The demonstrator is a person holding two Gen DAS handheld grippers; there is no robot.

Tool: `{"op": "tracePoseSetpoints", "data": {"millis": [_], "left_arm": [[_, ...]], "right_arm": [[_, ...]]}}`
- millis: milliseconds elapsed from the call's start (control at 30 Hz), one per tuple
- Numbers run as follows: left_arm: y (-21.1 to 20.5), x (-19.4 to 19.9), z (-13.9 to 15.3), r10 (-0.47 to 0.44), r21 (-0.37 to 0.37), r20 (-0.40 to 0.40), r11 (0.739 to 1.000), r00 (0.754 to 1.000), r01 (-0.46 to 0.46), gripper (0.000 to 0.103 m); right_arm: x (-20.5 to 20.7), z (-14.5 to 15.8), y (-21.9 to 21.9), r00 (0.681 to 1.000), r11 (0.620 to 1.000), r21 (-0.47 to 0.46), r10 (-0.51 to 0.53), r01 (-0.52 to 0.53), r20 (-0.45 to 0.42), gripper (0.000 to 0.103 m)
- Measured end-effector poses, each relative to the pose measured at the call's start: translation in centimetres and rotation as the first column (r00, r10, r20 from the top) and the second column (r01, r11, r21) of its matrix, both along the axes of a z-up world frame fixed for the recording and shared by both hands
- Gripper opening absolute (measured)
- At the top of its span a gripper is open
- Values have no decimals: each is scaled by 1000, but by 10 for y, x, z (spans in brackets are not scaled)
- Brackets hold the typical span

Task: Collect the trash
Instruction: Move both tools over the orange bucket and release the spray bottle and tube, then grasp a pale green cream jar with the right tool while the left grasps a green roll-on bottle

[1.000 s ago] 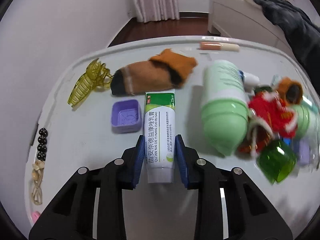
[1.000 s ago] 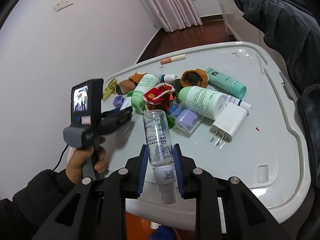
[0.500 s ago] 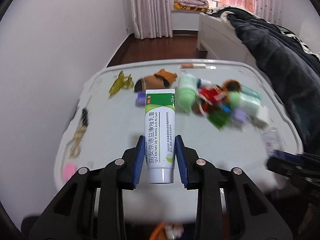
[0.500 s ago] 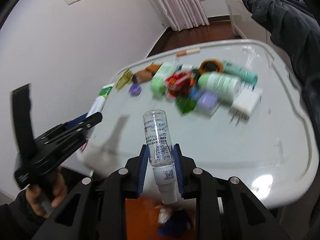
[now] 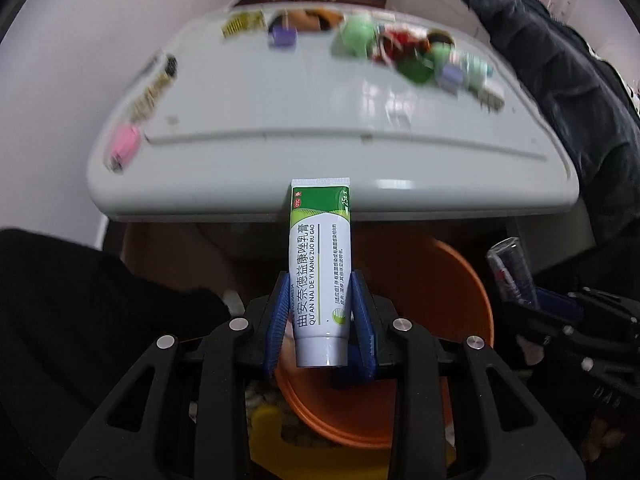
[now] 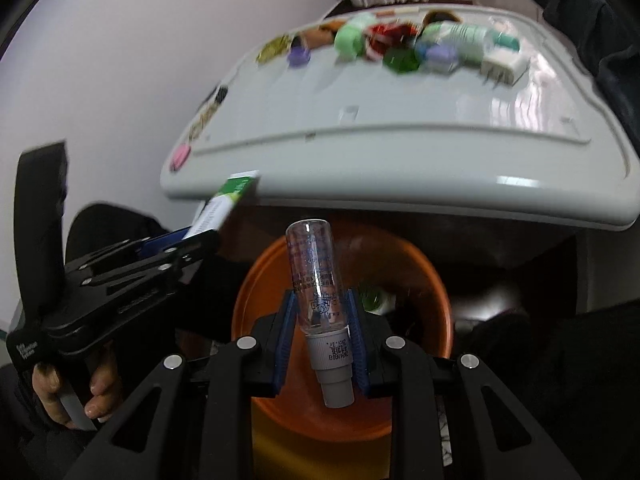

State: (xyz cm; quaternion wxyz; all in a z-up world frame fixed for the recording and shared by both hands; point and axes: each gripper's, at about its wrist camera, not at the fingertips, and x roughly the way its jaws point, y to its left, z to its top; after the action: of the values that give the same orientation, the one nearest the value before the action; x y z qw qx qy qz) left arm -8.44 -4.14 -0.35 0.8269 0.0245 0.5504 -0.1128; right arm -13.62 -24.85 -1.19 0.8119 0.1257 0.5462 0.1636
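My left gripper (image 5: pixel 320 312) is shut on a white and green ointment tube (image 5: pixel 320 264), held over the orange bin (image 5: pixel 452 280) below the table edge. My right gripper (image 6: pixel 320 332) is shut on a clear small spray bottle (image 6: pixel 314 276), cap toward me, above the same orange bin (image 6: pixel 420 272). The left gripper with its tube also shows in the right wrist view (image 6: pixel 218 212). The right gripper's bottle shows in the left wrist view (image 5: pixel 512 272).
The white table (image 5: pixel 320 120) is above and ahead, with blurred clutter along its far side: green bottles (image 5: pixel 356 36), a purple cap (image 5: pixel 282 36), a red ornament (image 5: pixel 400 44), a white plug (image 6: pixel 504 66). A dark jacket (image 5: pixel 560 64) lies on the right.
Both grippers have dropped from table height to below the table's front edge and now hang over the orange bin. Each still holds its item.
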Motion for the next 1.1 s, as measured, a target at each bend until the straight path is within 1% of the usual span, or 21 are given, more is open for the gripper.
{"op": "tracePoseSetpoints", "data": {"millis": [100, 133, 167, 200, 233, 300, 467, 533, 600, 667, 733, 800, 833, 900, 1000, 1100], "left_arm": [[-3, 2, -16, -14, 2, -79, 1000, 997, 14, 32], [-4, 3, -23, -15, 7, -117, 1000, 993, 16, 47], [-6, 4, -31, -21, 13, -151, 1000, 988, 23, 58], [-6, 4, -36, -17, 22, -173, 1000, 985, 21, 70], [-5, 4, -41, -9, 28, -187, 1000, 982, 15, 70], [-4, 5, -44, -10, 22, -203, 1000, 979, 14, 70], [-4, 5, -37, -16, 12, -171, 1000, 985, 18, 70], [-4, 8, -29, -26, 3, -145, 1000, 989, 27, 71], [-5, 16, -17, -35, -1, -109, 999, 993, 35, 71], [-8, 27, -4, -43, -3, -67, 999, 997, 43, 71], [-9, 43, 13, -34, -9, -19, 999, 999, 34, 71], [-11, 63, 29, -26, -29, 18, 999, 1000, 26, 71], [-12, 74, 36, -21, -35, 39, 999, 999, 22, 72], [-14, 93, 46, -9, -36, 68, 999, 998, 12, 74], [-18, 122, 55, 4, -23, 110, 1000, 994, -2, 75], [-22, 148, 57, 13, -13, 123, 1000, 992, -12, 75]], "right_arm": [[0, -14, 9, 998, 999, -25, 30, -31, -50, 28], [1, -16, 10, 998, 999, -37, 32, -34, -59, 38], [2, -20, 11, 997, 998, -54, 30, -34, -71, 60], [2, -23, 11, 997, 997, -72, 19, -24, -74, 63], [3, -23, 9, 997, 997, -74, 9, -14, -71, 63], [4, -22, 3, 998, 999, -45, -7, 4, -67, 63], [14, -3, -15, 999, 998, -39, -51, 50, -9, 61], [28, 11, -29, 997, 996, -47, -77, 78, 27, 61], [50, 28, -41, 992, 992, -80, -96, 102, 78, 61], [72, 47, -55, 985, 984, -136, -97, 116, 140, 61], [106, 62, -67, 977, 964, -236, -75, 122, 200, 61], [136, 69, -77, 973, 947, -305, -34, 105, 228, 61], [157, 70, -82, 973, 934, -346, -5, 87, 230, 60], [186, 66, -87, 975, 914, -402, 41, 51, 217, 58], [227, 51, -89, 980, 882, -469, 126, -38, 156, 53], [255, 36, -86, 974, 858, -498, 203, -126, 103, 51]]}}
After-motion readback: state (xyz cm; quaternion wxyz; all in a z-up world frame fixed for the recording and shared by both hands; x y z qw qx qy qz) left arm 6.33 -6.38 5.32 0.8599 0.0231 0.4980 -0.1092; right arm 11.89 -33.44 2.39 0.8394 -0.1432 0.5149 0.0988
